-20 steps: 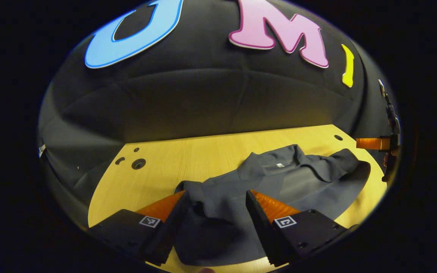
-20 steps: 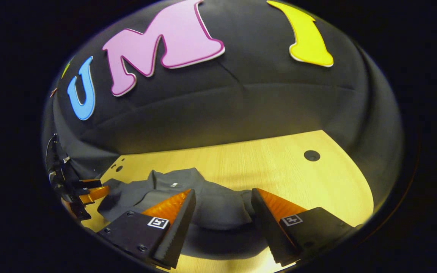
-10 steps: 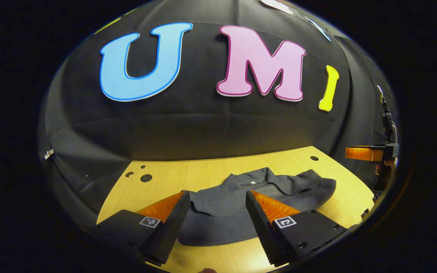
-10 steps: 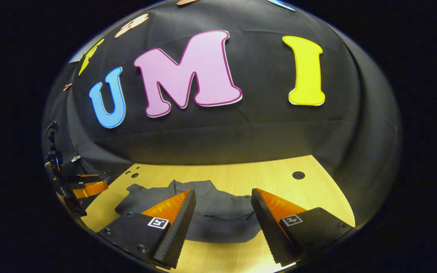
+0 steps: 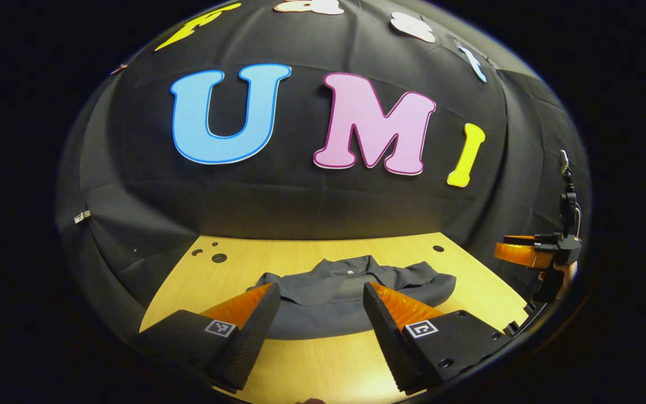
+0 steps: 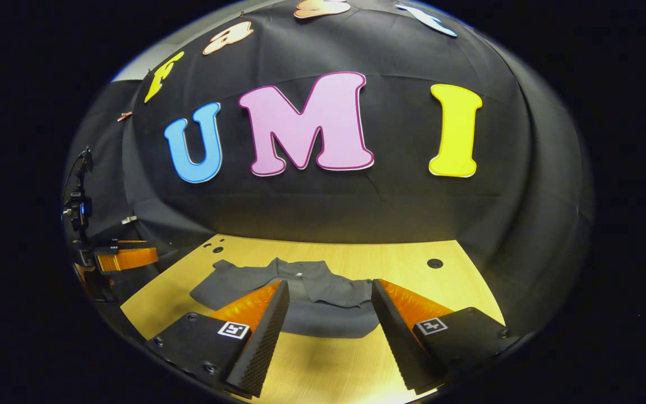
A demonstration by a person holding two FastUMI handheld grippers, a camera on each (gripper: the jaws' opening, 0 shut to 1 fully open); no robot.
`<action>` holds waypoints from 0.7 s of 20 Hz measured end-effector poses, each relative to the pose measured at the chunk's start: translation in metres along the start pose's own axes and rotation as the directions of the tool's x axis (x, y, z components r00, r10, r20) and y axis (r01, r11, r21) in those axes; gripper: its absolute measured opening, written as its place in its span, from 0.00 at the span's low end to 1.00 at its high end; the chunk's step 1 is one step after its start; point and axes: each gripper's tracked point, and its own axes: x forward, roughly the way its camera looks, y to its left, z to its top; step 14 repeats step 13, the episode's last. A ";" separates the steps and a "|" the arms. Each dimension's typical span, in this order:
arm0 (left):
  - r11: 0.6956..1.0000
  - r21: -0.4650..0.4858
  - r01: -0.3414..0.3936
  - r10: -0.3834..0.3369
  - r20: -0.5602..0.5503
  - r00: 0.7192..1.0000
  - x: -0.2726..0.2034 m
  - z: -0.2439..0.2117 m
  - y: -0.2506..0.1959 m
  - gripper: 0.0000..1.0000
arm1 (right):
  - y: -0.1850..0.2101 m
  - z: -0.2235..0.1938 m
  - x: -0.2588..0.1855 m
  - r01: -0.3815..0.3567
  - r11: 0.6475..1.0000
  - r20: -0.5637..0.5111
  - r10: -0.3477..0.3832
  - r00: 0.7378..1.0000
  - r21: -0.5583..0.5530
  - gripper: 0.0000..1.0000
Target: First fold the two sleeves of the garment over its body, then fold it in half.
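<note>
Left gripper point(image 5: 318, 314) and right gripper point(image 6: 328, 311): jaws spread, holding nothing, both hanging clear above wooden table point(image 5: 323, 365). Dark grey collared shirt point(image 5: 351, 292) lies folded near table's far side, collar up, sleeves tucked over body. Fold looks complete, judging by compact shape. Risk: top layer appears loosely rumpled; any low pass could snag fabric and undo fold.
</note>
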 end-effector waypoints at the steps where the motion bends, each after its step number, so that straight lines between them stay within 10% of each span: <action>1: 1.000 0.009 0.000 0.000 0.002 1.000 -0.005 0.001 -0.003 0.94 | 0.003 0.001 -0.006 -0.007 1.000 0.001 0.007 1.000 0.005 0.92; 14: 1.000 -0.006 0.021 -0.021 -0.054 0.998 -0.044 -0.027 -0.024 0.94 | 0.016 -0.013 -0.054 -0.011 1.000 -0.006 0.011 1.000 0.019 0.92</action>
